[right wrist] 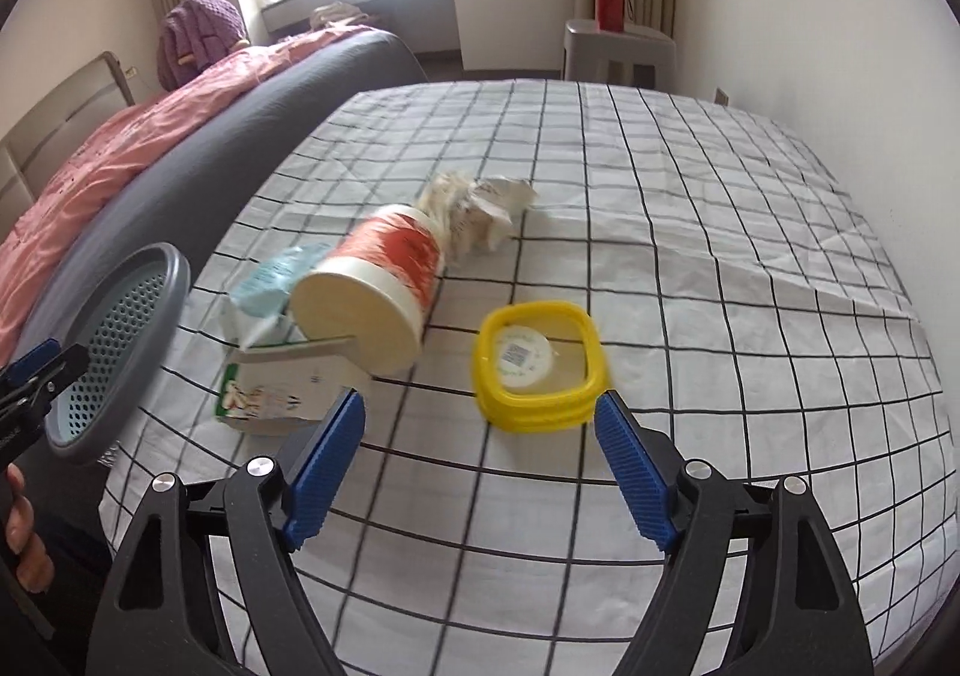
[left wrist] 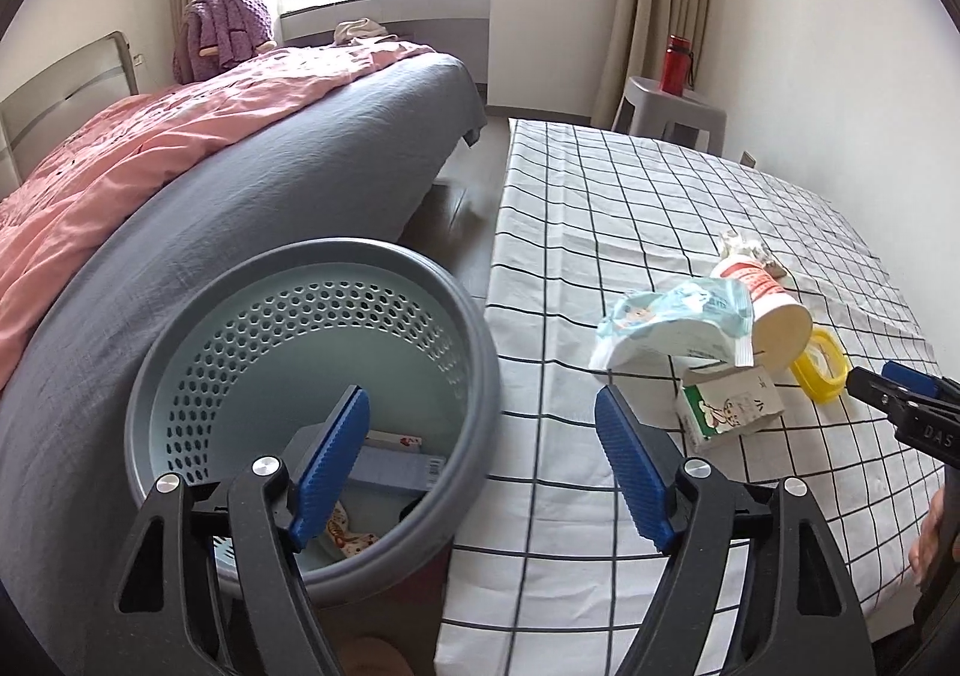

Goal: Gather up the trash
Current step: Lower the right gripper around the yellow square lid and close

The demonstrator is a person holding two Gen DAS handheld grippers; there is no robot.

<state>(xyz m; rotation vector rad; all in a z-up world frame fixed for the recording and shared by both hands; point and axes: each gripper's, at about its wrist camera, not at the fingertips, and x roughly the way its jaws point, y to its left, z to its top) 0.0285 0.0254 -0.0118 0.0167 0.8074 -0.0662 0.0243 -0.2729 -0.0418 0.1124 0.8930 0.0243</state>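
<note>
Over the bin [left wrist: 312,406] rim, left tool [left wrist: 480,430] spread wide and empty, right tool [right wrist: 480,436] likewise gaping just short of the yellow container [right wrist: 537,364], clear worktop [right wrist: 720,256] beyond

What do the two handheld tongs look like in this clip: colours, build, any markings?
Both match: the left tongs and right tongs have black angular plastic arms with triangular cut-outs, silver pivot bolts and blue ribbed pads. White letters "DAS" show on the right one's side. No cables or sleeves visible.

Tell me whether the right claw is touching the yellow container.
Apart. The right wrist view shows the right claw open, checked cloth visible between its fingertips and the yellow container.
</note>
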